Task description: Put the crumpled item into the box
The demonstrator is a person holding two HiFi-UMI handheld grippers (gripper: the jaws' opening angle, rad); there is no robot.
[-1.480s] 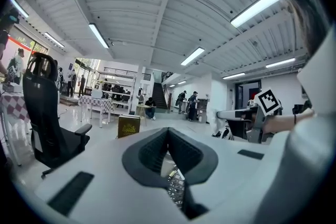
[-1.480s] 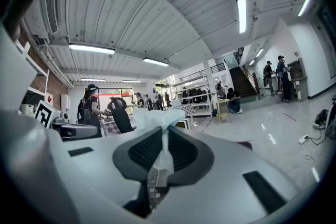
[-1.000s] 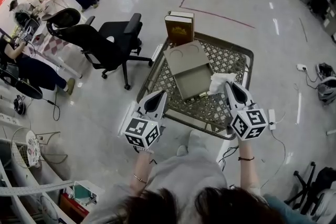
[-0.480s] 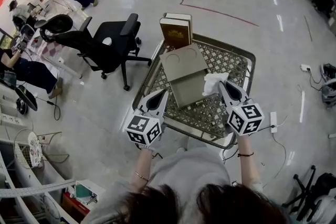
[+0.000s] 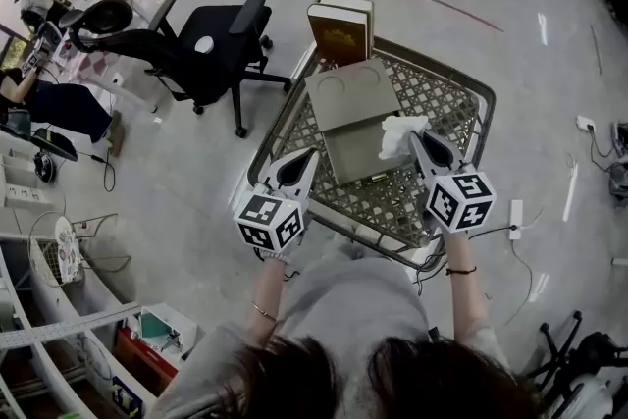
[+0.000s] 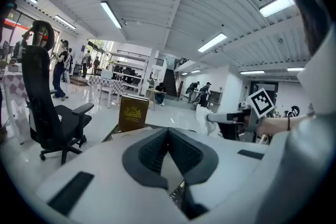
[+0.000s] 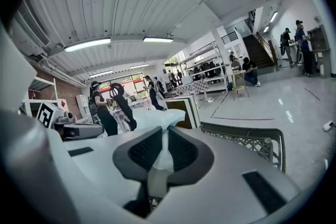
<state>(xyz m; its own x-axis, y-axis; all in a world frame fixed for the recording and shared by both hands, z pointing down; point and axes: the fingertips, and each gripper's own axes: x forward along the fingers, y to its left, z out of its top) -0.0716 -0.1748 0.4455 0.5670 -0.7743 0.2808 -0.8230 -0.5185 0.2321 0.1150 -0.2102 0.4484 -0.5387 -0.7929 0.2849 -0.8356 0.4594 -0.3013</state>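
Our right gripper (image 5: 420,138) has its fingers clamped on the crumpled white item (image 5: 398,134), right over the right edge of the open box (image 5: 357,150) on the mesh table (image 5: 439,109). Left gripper (image 5: 300,162) sits left of the box with its fingers closed on nothing.

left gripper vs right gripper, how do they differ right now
The right gripper is clamped on the white crumpled item; the left gripper has its jaws together on nothing. The right gripper holds its load by the right edge of the box; the left gripper sits off the box's left side. Both point forward over the mesh table.
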